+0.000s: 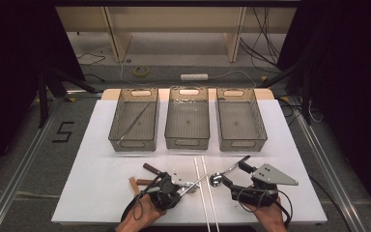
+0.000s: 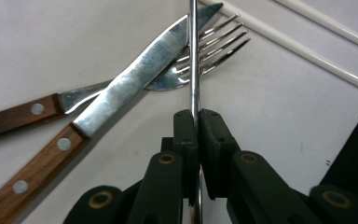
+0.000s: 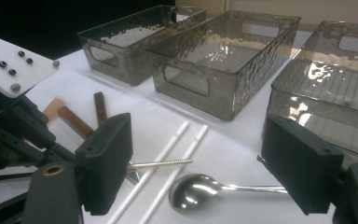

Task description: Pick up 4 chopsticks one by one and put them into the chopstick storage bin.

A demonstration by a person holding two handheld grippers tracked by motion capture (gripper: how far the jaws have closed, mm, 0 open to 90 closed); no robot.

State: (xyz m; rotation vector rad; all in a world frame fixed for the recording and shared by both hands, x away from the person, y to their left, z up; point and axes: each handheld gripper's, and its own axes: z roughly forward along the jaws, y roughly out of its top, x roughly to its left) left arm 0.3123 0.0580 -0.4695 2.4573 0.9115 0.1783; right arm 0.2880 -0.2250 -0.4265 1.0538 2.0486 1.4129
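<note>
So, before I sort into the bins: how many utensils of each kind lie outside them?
Knife: 1
Fork: 1
Spoon: 1
White chopsticks: 2
Metal chopstick, in left tongs: 1
Tan piece, kind unclear: 1
Total: 7

Knife lies across fork; spoon seemingly right of both.

Lab recording bay: my white table stands between metal floor rails, black curtains, loose cables, power strip, taped floor number.
</note>
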